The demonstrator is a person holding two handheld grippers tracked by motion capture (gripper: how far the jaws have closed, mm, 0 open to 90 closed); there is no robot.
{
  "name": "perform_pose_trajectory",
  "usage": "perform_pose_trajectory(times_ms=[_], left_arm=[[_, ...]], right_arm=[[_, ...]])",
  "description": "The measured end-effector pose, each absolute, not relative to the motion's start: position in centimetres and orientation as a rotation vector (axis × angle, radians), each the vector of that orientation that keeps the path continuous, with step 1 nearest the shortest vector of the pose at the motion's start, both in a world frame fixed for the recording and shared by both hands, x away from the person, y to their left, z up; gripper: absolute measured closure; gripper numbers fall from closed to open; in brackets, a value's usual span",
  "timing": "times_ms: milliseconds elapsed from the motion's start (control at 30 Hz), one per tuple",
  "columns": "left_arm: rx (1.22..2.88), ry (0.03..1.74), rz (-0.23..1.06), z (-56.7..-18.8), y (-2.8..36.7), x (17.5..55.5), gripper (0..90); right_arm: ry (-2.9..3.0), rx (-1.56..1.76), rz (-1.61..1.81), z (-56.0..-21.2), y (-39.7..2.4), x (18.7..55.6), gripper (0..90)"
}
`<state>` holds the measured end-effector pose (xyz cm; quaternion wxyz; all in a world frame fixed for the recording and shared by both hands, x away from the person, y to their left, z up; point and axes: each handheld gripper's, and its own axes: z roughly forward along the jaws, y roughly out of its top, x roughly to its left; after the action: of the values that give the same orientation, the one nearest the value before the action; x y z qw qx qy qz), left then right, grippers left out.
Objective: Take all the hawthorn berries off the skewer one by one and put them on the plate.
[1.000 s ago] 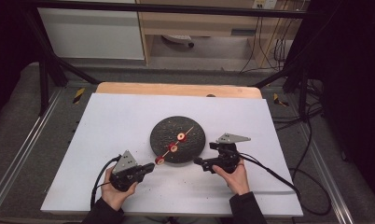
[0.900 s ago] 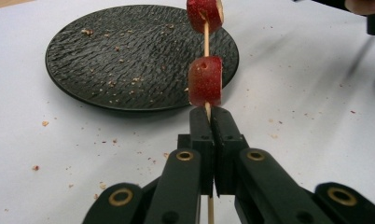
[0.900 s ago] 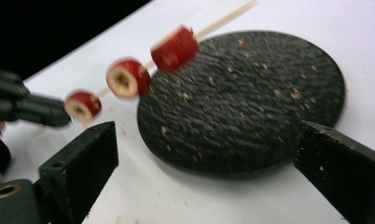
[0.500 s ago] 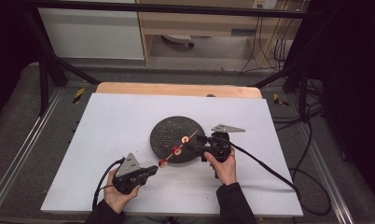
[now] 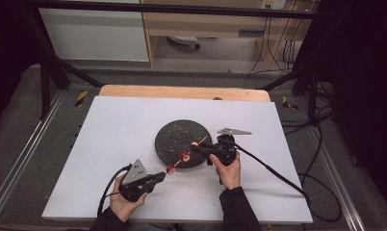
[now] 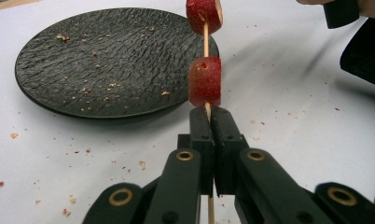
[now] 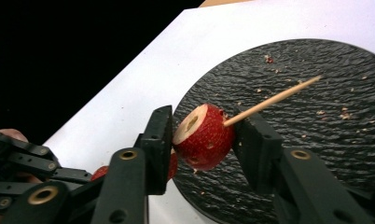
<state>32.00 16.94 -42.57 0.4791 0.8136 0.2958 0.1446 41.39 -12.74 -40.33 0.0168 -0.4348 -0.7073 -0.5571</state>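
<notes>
Two strawberry pieces (image 6: 204,80) on skewer (image 7: 272,100), crumb-strewn black plate (image 5: 174,137) beneath

Right gripper (image 7: 202,135) jaws clamp skewered strawberry piece (image 7: 204,137).

White table surface (image 5: 109,144) open left and front, round black textured plate (image 5: 174,137) mid-table, thin wooden skewer (image 5: 182,159) spanning between 2 grippers
</notes>
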Motion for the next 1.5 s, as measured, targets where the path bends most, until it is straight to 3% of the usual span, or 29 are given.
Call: perform_pose_trajectory(times_ms=[1500], left_arm=[[1.917, 0.703, 0.455, -41.6, 17.6, 31.3, 88.6]], right_arm=[[-2.011, -1.375, -1.773, -38.1, -13.2, 43.4, 62.8]])
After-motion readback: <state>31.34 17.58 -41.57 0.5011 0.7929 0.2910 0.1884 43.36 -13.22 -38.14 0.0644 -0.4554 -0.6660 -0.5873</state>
